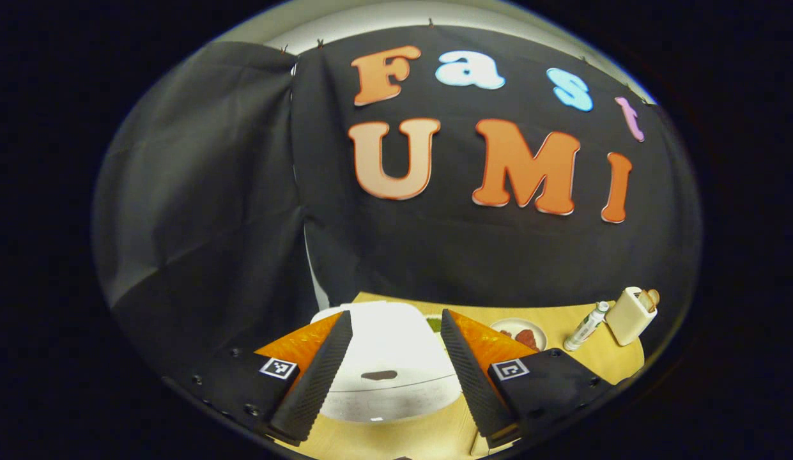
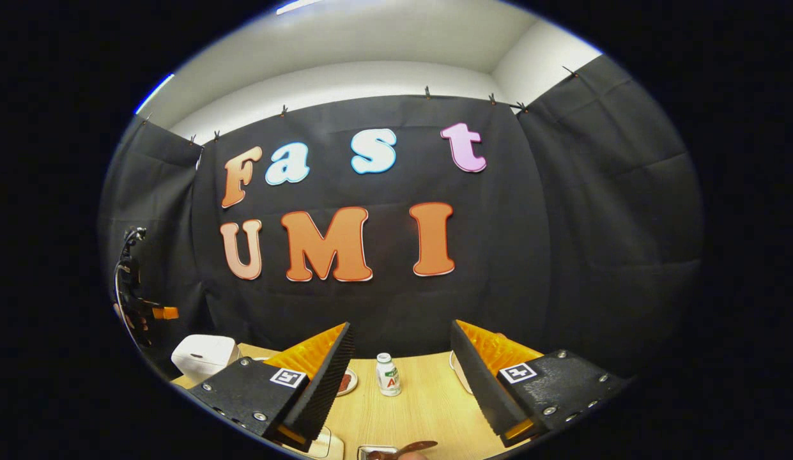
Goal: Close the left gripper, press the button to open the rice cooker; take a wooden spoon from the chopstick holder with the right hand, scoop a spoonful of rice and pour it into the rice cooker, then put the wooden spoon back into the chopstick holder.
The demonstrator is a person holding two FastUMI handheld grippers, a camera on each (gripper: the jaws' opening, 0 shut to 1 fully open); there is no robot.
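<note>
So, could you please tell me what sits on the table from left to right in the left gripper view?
Rice cooker → plate → small bottle → chopstick holder.

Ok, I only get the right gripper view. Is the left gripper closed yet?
Observer: No, the left gripper is open, fingers wide apart.
Operator: What is it aimed at?
Observer: The rice cooker, lid down; its dark button lies between the fingers.
Operator: And the chopstick holder?
Observer: In the left gripper view the chopstick holder stands just right of the bottle, with the wooden spoon sticking out of its top.
</note>
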